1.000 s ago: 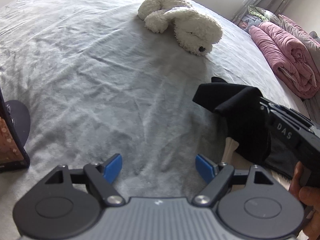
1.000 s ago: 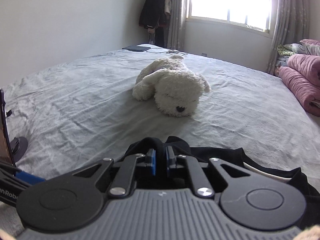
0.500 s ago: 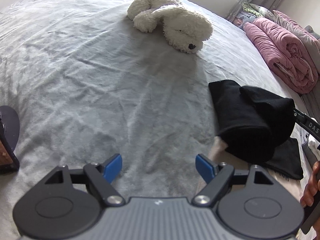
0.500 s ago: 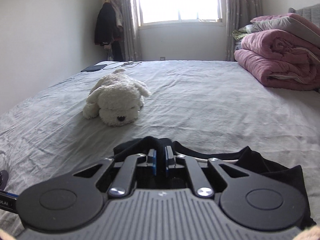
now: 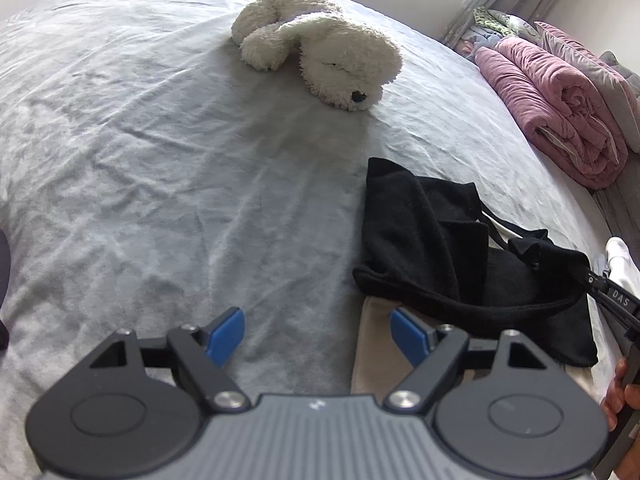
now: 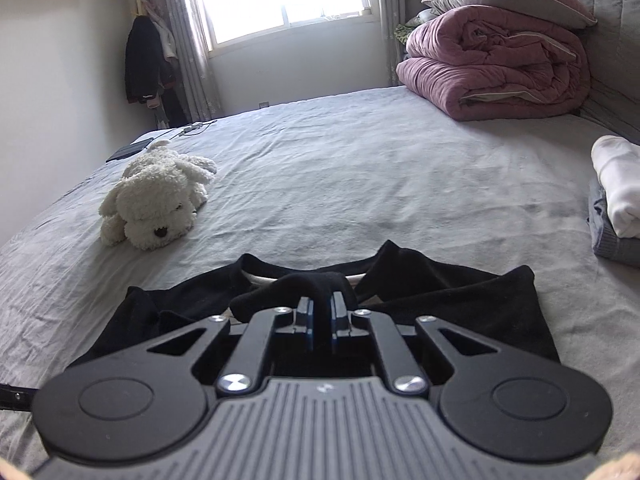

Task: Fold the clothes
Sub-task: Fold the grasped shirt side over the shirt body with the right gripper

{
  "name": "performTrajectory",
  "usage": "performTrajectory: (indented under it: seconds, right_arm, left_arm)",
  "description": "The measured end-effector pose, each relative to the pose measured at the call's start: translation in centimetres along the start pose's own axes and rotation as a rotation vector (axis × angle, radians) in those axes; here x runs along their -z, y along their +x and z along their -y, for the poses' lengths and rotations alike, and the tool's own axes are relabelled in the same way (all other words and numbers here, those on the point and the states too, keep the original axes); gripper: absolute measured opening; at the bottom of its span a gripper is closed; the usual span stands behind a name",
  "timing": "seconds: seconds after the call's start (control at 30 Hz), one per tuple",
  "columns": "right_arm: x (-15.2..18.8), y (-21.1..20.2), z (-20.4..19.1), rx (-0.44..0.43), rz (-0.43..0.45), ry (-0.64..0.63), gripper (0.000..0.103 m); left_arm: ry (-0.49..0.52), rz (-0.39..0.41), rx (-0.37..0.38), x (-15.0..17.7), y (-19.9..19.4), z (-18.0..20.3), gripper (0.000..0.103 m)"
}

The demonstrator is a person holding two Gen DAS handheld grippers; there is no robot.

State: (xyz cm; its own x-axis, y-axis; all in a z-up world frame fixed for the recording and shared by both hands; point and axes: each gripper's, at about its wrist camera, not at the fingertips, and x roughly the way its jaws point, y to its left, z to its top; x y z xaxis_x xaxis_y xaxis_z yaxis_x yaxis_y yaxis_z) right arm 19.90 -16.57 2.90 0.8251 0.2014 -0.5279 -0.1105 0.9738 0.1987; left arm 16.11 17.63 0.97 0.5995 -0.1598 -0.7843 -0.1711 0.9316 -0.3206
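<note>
Two grippers are over a grey bed sheet [image 5: 168, 152]. The left gripper [image 5: 320, 334] has its blue pads spread wide and holds nothing; below the gap between them is only the sheet. Its right pad [image 5: 410, 334] is above the edge of a beige cloth [image 5: 372, 356], which lies under the black garment [image 5: 424, 240].

The black garment lies on the sheet to the right of the left gripper, partly folded, with one thick fold on its left side and a flat part toward the right. In the right wrist view it spreads out on the sheet in front of the camera, with the neck opening at the far side. The right gripper [image 6: 320, 320] has its pads closed narrow on a bunch of this black garment [image 6: 440, 292], and the cloth rises in a small hump between the fingers. In the left wrist view this gripper comes in from the right edge, with cloth pulled toward it.

A white plush dog [image 5: 320, 48] lies farther on the bed, well apart from the garment. A rolled pink quilt [image 6: 496, 68] is at the far right, and a folded white cloth [image 6: 618, 184] rests on a grey one [image 6: 608, 240] at the right edge
</note>
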Motion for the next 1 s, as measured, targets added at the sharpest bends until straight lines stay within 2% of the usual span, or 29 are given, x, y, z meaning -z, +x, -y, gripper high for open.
performTrajectory:
  seconds: [0.23, 0.6, 0.67, 0.73, 1.0]
  right_arm:
    - [0.8, 0.0, 2.4, 0.025, -0.016, 0.038, 0.008]
    - [3.0, -0.3, 5.8, -0.023, -0.091, 0.188, 0.009]
    - [3.3, -0.5, 6.3, -0.028, -0.094, 0.206, 0.01]
    - [3.4, -0.9, 6.4, -0.028, -0.094, 0.204, 0.012]
    - [2.8, -1.6, 6.9, -0.003, -0.092, 0.169, 0.015]
  left_arm:
    - [-0.019, 0.01, -0.006, -0.2, 0.2, -0.2, 0.081]
    - [-0.02, 0.0, -0.018, -0.2, 0.6, -0.3, 0.081]
    - [-0.006, 0.006, -0.024, -0.2, 0.5, -0.2, 0.077]
    - [0.008, 0.017, -0.036, -0.3, 0.4, -0.1, 0.073]
    - [0.023, 0.026, -0.046, -0.3, 0.5, 0.2, 0.073]
